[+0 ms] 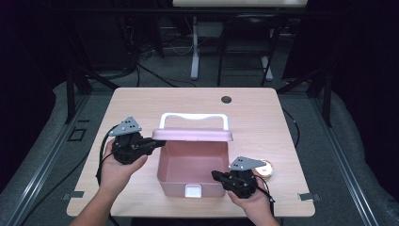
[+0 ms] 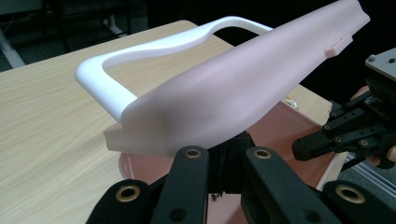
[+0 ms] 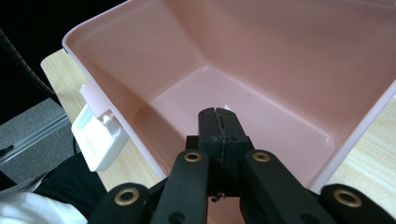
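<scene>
While the left gripper (image 1: 153, 142), jaws shut, props the lid (image 1: 193, 135) up, the pink box (image 1: 188, 170) sits open mid-counter (image 1: 141, 101); right gripper (image 1: 217, 176), jaws shut and empty, hovers over its rim. Opening looks nearly done.

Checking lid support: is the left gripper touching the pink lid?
Touching. In the left gripper view the shut left gripper sits right under the pink lid's edge, no gap showing; the high view shows its tip against the lid's left end.

Lab: black-curtained recording bay, metal frame rails (image 1: 75, 89), floor cables (image 1: 155, 75), bare table (image 1: 141, 101).
</scene>
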A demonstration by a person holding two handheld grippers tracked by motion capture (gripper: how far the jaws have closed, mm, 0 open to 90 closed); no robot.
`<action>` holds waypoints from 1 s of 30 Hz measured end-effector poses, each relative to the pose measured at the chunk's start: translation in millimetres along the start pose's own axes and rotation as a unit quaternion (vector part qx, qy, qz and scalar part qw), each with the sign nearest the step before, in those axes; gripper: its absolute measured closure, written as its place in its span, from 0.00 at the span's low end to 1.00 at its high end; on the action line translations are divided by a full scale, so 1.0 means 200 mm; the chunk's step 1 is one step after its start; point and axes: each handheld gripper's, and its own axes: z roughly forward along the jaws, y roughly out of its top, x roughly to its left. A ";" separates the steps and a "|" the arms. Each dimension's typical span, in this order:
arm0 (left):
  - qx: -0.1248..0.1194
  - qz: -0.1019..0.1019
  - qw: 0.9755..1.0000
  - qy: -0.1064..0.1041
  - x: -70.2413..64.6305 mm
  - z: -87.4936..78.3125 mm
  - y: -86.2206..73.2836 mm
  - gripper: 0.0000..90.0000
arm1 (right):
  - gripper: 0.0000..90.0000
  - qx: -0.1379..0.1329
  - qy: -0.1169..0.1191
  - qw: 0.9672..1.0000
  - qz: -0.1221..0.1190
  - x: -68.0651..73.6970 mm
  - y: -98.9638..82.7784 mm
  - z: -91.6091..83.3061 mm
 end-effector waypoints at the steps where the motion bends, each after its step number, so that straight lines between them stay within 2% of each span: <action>1: -0.001 0.000 1.000 0.000 0.00 0.00 0.00 1.00 | 1.00 0.000 -0.001 1.000 0.001 0.00 0.00 0.00; 13: 0.004 0.005 1.000 0.007 0.01 0.01 0.04 1.00 | 1.00 -0.001 -0.005 1.000 -0.001 0.00 0.00 0.04; 30: 0.000 0.000 1.000 0.011 0.04 0.02 0.09 1.00 | 1.00 0.001 -0.006 1.000 -0.008 0.00 0.00 0.04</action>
